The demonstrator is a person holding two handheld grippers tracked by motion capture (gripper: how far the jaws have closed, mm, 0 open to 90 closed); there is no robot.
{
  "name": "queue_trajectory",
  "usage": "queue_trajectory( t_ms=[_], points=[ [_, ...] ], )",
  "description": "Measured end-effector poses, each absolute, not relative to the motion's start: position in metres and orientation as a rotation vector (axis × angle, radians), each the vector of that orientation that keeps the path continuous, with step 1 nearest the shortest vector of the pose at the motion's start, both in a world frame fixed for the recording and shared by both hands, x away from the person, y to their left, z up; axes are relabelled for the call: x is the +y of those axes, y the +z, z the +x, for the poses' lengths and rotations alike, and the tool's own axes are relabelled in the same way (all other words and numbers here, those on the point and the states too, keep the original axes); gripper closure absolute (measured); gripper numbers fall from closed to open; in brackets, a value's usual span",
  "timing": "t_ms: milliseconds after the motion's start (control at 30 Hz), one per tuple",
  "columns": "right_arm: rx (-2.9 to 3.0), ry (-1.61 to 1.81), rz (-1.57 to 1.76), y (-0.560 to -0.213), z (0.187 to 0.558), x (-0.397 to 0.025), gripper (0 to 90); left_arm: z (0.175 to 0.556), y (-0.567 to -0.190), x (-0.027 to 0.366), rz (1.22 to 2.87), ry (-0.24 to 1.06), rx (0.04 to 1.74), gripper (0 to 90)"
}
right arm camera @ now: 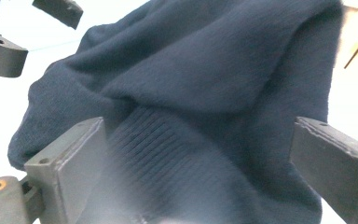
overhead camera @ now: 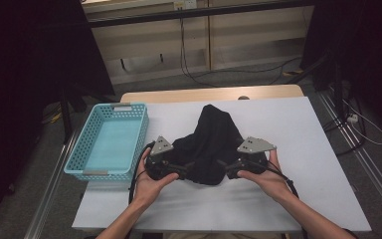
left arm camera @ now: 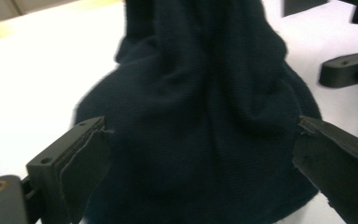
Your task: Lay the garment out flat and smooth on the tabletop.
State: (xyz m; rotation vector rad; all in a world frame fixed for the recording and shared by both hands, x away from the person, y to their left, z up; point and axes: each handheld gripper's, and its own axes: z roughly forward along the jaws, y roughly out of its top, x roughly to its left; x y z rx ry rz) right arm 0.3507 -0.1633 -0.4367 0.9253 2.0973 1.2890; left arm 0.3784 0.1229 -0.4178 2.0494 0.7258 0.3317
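Observation:
A dark navy knit garment (overhead camera: 212, 142) lies bunched in the middle of the white table (overhead camera: 303, 144), with one part stretched toward the far edge. My left gripper (overhead camera: 183, 170) is at its near left side, and my right gripper (overhead camera: 225, 168) is at its near right side. They point toward each other. In the left gripper view the garment (left arm camera: 200, 107) lies between the widely open jaws of my left gripper (left arm camera: 200, 126). In the right gripper view a ribbed hem of the garment (right arm camera: 168, 149) sits between the open jaws of my right gripper (right arm camera: 198, 123). Neither gripper pinches the cloth.
A light blue perforated basket (overhead camera: 110, 142) with nothing in it stands at the table's left edge, close to my left hand. Bare table surface lies to the right of the garment and along the near edge. Cables (overhead camera: 194, 74) run across the floor beyond the table.

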Motion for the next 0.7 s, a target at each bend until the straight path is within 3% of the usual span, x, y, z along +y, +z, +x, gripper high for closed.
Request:
queue_trajectory(
  t_ms=[433, 700],
  points=[
    [2.333, 1.183, 0.842, -0.451, 0.348, -0.143, 10.2, 0.363, -0.427, 0.112, 2.139, 0.306, 0.678, 3.9],
    [2.390, 1.069, 0.800, -0.463, 0.351, -0.135, 11.3, 0.366, -0.438, 0.104, 2.214, 0.390, 0.666, 6.8]
  ],
)
